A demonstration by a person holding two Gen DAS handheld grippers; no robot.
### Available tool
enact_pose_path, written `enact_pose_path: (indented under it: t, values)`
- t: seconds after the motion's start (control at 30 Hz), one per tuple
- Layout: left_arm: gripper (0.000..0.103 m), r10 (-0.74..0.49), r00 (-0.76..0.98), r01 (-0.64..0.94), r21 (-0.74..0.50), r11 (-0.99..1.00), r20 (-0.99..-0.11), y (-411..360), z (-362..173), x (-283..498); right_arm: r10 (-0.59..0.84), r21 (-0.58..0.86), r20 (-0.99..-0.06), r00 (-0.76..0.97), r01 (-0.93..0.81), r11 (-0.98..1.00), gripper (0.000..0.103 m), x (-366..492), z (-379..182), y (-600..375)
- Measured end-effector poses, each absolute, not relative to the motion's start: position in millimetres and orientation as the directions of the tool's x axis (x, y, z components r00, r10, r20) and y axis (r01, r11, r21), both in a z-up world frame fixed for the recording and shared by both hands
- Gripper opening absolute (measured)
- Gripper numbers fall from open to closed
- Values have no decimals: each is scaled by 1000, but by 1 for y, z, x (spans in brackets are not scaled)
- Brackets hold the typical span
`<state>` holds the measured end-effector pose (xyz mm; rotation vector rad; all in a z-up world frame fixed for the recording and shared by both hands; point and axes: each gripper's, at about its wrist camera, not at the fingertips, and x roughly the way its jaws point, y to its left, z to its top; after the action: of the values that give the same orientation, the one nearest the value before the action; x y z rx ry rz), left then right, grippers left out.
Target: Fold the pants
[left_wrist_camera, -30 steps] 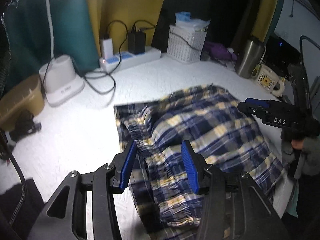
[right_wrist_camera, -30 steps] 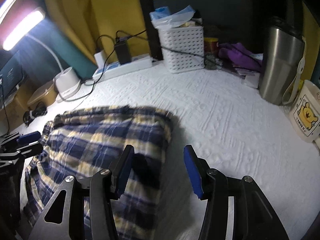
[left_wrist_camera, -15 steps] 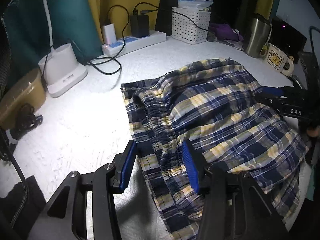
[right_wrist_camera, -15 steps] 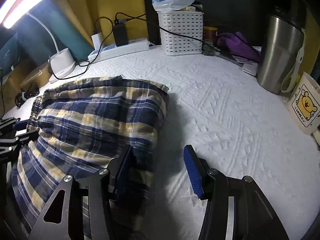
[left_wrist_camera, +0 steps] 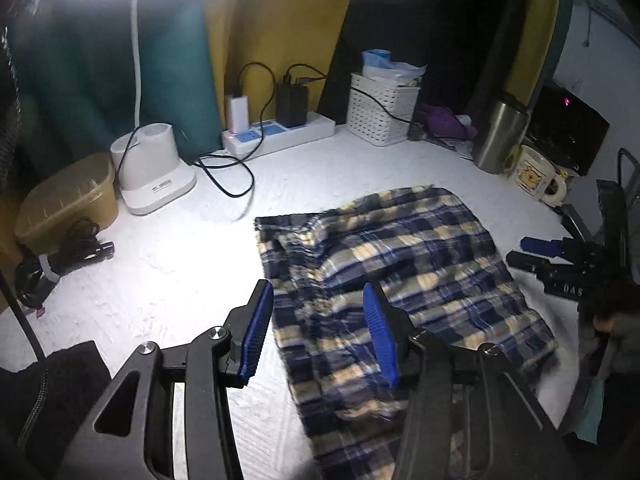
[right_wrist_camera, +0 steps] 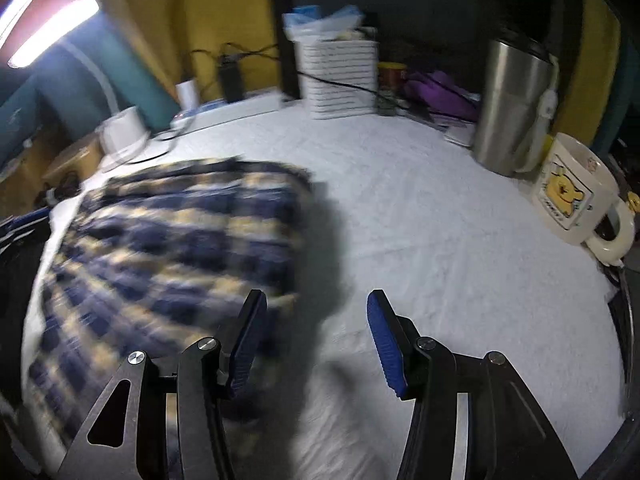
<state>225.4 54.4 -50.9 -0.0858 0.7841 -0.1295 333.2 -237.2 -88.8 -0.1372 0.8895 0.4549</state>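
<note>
**Folded bundle could slump or get snagged**

The white table (left_wrist_camera: pixel 168 264) carries the plaid pants (left_wrist_camera: pixel 400 264), which lie in a loose, puffy folded stack near the front middle, well apart from the clutter along the back. The biggest risk, as I judge it, sits with that stack: the layers look uneven and humped, and the elastic waistband bunches at the far left corner, so a further fold taken from a poor grip point may drag the top layer off and undo the shape.

The left gripper (left_wrist_camera: pixel 318 328) hangs over the stack's near left part with its jaws apart and nothing clamped between them. If it comes down there, it may pinch only the top layer.

The right gripper (right_wrist_camera: pixel 316 336) also has its jaws apart and empty, over the stack's right edge and the bare table beside it. That view is smeared, so how close the cloth is cannot be told; a grab could miss the edge.

Smaller hazards: a wide sweep to the right could knock the steel tumbler (right_wrist_camera: pixel 516 108) or the mug (right_wrist_camera: pixel 576 192).
</note>
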Motion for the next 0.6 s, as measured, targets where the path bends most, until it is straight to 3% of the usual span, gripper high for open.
enact_pose_path:
  t: [0.27,0.37,0.6]
  values:
    - [49,-95,622,92,-48,995,-777,40,-96,222,280,7,-809,517,-468,884,54,302,-117,-225]
    - [58,-77,634,88,-28,996,-770,47,-101,223,258,-18,-798,545,-450,893,53,299,-117,-236]
    - [57,-65,661,60,-34,998,-748,52,-83,219,239,8,-800,551,-389,921,54,295,-105,-258]
